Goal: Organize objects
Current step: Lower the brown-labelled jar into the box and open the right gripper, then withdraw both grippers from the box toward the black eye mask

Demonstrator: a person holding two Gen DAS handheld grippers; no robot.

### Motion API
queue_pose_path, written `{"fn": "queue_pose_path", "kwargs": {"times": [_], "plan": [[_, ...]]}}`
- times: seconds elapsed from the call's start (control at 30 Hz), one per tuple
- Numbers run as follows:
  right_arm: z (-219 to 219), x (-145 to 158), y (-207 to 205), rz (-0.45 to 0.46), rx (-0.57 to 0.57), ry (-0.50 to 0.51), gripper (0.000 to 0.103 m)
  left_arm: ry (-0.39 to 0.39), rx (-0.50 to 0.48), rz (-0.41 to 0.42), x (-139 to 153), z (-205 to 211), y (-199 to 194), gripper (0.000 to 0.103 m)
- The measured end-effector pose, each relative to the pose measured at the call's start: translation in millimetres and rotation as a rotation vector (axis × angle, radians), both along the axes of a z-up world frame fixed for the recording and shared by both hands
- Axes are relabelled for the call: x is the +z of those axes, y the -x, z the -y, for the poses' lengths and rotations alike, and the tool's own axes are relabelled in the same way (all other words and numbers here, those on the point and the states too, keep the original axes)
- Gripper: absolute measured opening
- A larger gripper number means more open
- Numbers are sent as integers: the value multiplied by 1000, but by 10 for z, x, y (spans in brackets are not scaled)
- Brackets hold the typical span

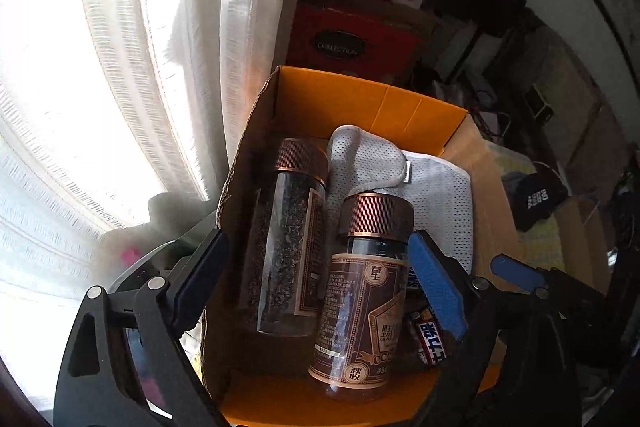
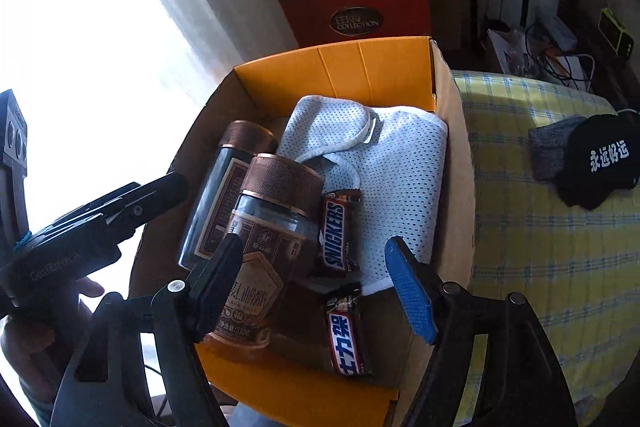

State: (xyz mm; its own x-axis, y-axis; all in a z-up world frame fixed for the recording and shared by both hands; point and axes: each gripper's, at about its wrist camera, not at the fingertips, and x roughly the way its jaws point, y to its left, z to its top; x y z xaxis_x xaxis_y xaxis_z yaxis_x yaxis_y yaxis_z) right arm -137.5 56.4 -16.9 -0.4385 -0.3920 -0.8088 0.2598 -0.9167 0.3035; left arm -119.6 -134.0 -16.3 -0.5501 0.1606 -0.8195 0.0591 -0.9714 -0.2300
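An open cardboard box (image 1: 352,99) (image 2: 452,163) with an orange inside holds two brown-capped jars, one with dark tea leaves (image 1: 288,247) (image 2: 224,195), one with a brown label (image 1: 360,311) (image 2: 256,267). A white mesh cloth (image 1: 432,195) (image 2: 392,179) lies behind them. Two Snickers bars (image 2: 334,235) (image 2: 348,335) lie beside the jars; one shows in the left wrist view (image 1: 430,339). My left gripper (image 1: 320,283) is open above the box, jaws astride the jars, holding nothing. My right gripper (image 2: 316,287) is open above the box's near side, empty.
A black cap (image 2: 600,163) and a grey cloth (image 2: 548,147) lie on a yellow checked cover (image 2: 540,247) to the right. Red gift boxes (image 2: 360,11) stand behind the box. A white curtain (image 1: 140,67) hangs left. The left gripper's body (image 2: 80,239) shows in the right wrist view.
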Motion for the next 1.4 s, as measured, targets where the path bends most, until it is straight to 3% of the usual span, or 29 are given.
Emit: {"fn": "queue_pose_path", "kwargs": {"times": [0.03, 0.23, 0.33, 0.87, 1.1, 1.4], "plan": [[-29, 10, -5, -5, -4, -9, 80, -6, -2, -5, 6, -18, -6, 103], [-226, 108, -33, -44, -42, -52, 89, 10, -34, -18, 47, -190, -20, 103], [-358, 176, -51, -79, -77, -93, 103, 16, -57, -25, 74, -286, -31, 103], [-995, 371, -96, -131, -171, -133, 103, 70, -160, -61, 181, -964, -24, 103], [-1341, 401, -92, -138, -215, -112, 103, 65, -188, -52, 168, -1275, 33, 103], [-1779, 380, -29, -140, -256, -147, 103, -2, -256, -12, 107, -1714, 136, 103]]}}
